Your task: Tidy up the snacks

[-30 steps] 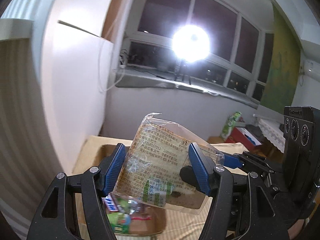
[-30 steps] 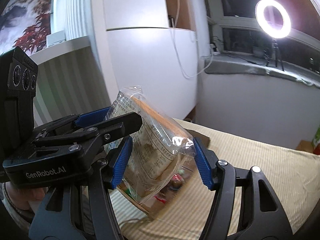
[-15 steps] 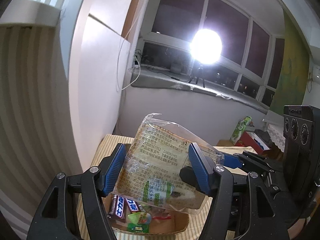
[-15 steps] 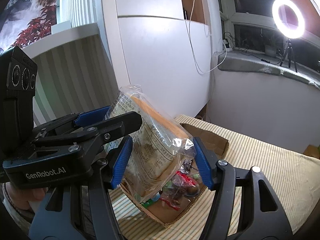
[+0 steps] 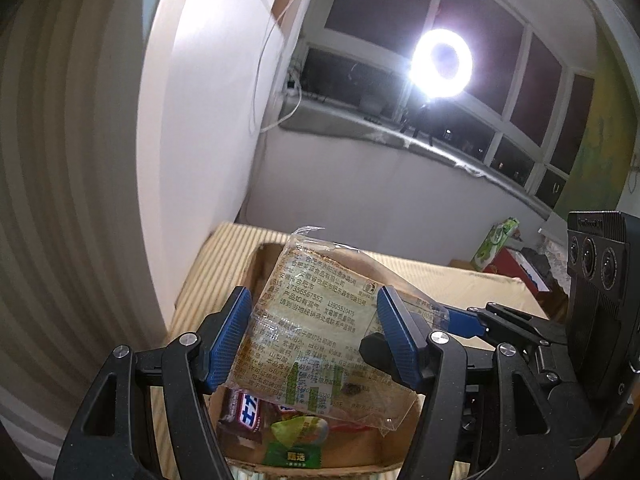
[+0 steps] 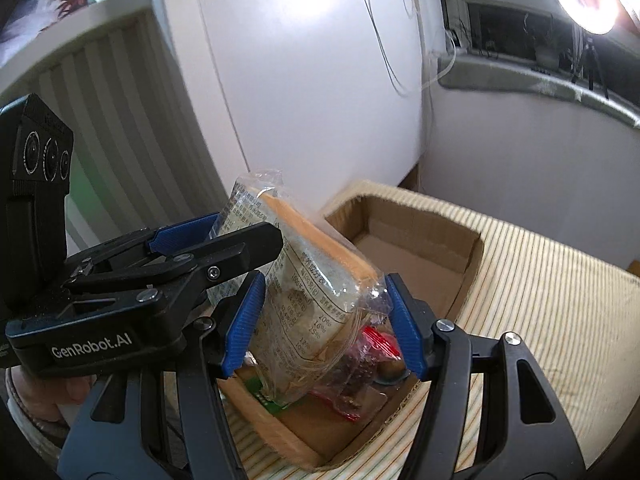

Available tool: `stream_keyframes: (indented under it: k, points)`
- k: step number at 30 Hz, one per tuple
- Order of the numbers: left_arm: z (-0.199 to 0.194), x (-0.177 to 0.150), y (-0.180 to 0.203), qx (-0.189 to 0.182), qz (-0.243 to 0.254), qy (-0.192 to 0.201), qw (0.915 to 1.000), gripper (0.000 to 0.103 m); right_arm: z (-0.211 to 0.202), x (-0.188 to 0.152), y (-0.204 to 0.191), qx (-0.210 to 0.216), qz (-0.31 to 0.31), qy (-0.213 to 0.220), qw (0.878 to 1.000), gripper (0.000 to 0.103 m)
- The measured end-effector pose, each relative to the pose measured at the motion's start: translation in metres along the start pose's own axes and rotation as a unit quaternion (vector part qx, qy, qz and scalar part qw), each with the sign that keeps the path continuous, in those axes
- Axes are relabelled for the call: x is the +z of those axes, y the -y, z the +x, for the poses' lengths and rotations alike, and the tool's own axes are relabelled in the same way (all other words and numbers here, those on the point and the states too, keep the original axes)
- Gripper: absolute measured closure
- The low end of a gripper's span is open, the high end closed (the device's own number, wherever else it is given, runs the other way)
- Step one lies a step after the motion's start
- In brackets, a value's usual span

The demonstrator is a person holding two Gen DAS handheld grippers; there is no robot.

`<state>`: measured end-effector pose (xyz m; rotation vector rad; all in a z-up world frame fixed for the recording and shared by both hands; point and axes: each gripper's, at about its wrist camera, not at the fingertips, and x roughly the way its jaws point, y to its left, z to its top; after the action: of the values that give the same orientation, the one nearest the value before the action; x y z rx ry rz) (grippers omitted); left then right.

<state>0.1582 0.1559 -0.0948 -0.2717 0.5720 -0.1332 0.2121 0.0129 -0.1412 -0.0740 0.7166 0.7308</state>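
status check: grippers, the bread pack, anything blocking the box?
Both grippers, left and right, shut on bread pack. Pack above cardboard box. Near end already holds snacks; far end bare.

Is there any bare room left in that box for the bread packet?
The far half of the box is bare cardboard, bordered by its far and right walls. The near half is crowded with snacks, just under the bread packet both grippers hold. The striped cloth right of the box is bare too.
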Motion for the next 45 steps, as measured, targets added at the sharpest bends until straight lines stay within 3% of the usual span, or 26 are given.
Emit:
stream_keyframes:
  k: [2,5,7,11,16,24,34,39,43,44,45]
  points:
    - [0.011,-0.006,-0.004,0.001,-0.009,-0.012,0.9999,0.039,0.008,-0.006,0.005,-0.004,0.001,-0.007,1.0,0.039]
    - [0.028,-0.016,-0.008,0.011,-0.015,-0.031,0.9993,0.028,0.019,-0.013,0.013,-0.041,-0.006,-0.022,0.999,0.039]
    - [0.036,-0.021,-0.008,0.05,-0.01,-0.039,0.9979,0.027,0.014,-0.013,0.016,-0.051,-0.007,-0.012,0.999,0.039]
    - [0.027,-0.018,-0.01,0.057,-0.016,-0.026,0.9979,0.024,0.001,-0.008,0.013,-0.065,-0.015,0.008,0.998,0.038]
    - [0.0,-0.014,0.0,0.082,0.013,0.01,0.9965,0.022,-0.019,-0.004,0.001,-0.079,-0.027,0.032,0.996,0.025]
    - [-0.02,-0.009,-0.002,0.102,0.016,0.028,0.9943,0.022,-0.047,-0.001,-0.01,-0.105,-0.035,0.063,0.992,0.001]
    - [-0.033,-0.011,0.005,0.121,0.034,0.032,0.9916,0.017,-0.061,-0.01,-0.009,-0.133,-0.034,0.071,0.988,0.0]
    - [-0.027,-0.015,0.022,0.121,0.05,0.031,0.9909,0.014,-0.08,-0.028,0.015,-0.141,-0.007,0.072,0.987,0.0]
    - [-0.016,-0.02,0.049,0.106,0.064,0.025,0.992,0.012,-0.106,-0.048,0.044,-0.175,0.016,0.071,0.982,0.0]
    - [-0.013,-0.021,0.058,0.104,0.069,0.024,0.9919,0.01,-0.114,-0.053,0.052,-0.186,0.023,0.071,0.98,0.0]
    - [-0.01,-0.023,0.069,0.102,0.077,0.023,0.9915,0.0,-0.124,-0.059,0.061,-0.198,0.032,0.073,0.977,0.0]
